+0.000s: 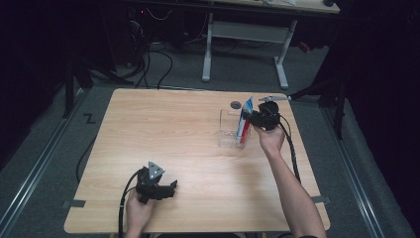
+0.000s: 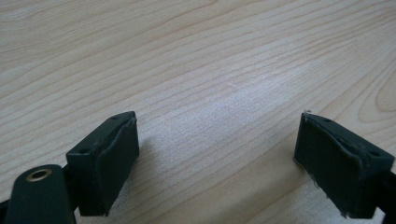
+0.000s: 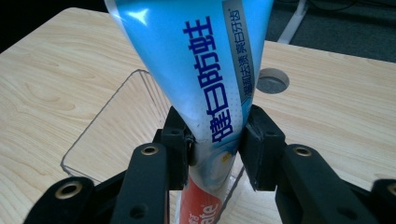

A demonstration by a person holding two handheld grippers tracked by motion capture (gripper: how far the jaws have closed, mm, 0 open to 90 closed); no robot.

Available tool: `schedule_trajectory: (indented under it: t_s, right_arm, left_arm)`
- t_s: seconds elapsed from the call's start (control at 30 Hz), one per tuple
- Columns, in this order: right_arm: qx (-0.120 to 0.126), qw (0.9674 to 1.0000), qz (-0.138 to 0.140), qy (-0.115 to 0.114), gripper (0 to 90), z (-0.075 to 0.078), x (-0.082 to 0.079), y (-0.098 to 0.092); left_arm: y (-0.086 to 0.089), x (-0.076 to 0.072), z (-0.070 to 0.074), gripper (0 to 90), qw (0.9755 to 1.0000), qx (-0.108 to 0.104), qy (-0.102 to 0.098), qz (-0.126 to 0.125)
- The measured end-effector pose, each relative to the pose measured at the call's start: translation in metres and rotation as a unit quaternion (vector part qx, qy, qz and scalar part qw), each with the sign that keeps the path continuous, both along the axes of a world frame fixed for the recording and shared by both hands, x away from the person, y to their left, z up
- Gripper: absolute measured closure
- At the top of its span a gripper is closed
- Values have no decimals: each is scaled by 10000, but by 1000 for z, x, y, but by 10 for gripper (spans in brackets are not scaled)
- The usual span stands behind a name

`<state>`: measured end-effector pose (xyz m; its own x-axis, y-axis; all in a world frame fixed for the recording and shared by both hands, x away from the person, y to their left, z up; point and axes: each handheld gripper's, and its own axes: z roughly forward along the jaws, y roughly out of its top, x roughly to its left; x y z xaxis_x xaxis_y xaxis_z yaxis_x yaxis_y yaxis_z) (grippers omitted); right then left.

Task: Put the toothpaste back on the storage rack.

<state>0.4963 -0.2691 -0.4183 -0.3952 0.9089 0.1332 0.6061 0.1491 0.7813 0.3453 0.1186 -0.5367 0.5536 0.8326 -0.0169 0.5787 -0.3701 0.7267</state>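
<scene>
Toothpaste tube standing in the clear plastic box — the placing step, at the point of release.

The right gripper holds the tube upright near its lower half, its red cap end down inside the transparent container that sits on the far right part of the wooden table. The left pad touches the tube, while a thin gap seems to show at the right pad, so the grip looks to be loosening, not clamped hard. The next move, by this reading, calls for spreading the jaws fully and backing off without tipping the tube — it leans on the box wall. The left gripper rests near the table's front edge, jaws wide apart and empty.
</scene>
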Motion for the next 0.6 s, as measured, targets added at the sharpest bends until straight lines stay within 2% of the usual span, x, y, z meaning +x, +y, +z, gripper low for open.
schedule_trajectory:
  t_s: [0.13, 0.23, 0.37, 0.6]
  right_arm:
    - [-188, 9998, -100, -52, 625, 1, 0, 0]
    - [-174, 9998, -117, -53, 618, 1, 0, -1]
    - [-466, 9986, -193, -162, 566, 1, -1, 3]
    - [-423, 9985, -159, -299, 511, 8, -6, -1]
  left_arm:
    - [0, 0, 0, 140, 10000, -1, 0, 1]
    - [0, 0, 0, 140, 10000, 1, 0, 0]
    - [0, 0, 0, 140, 10000, 1, 1, -1]
    - [0, 0, 0, 140, 10000, 0, 0, 1]
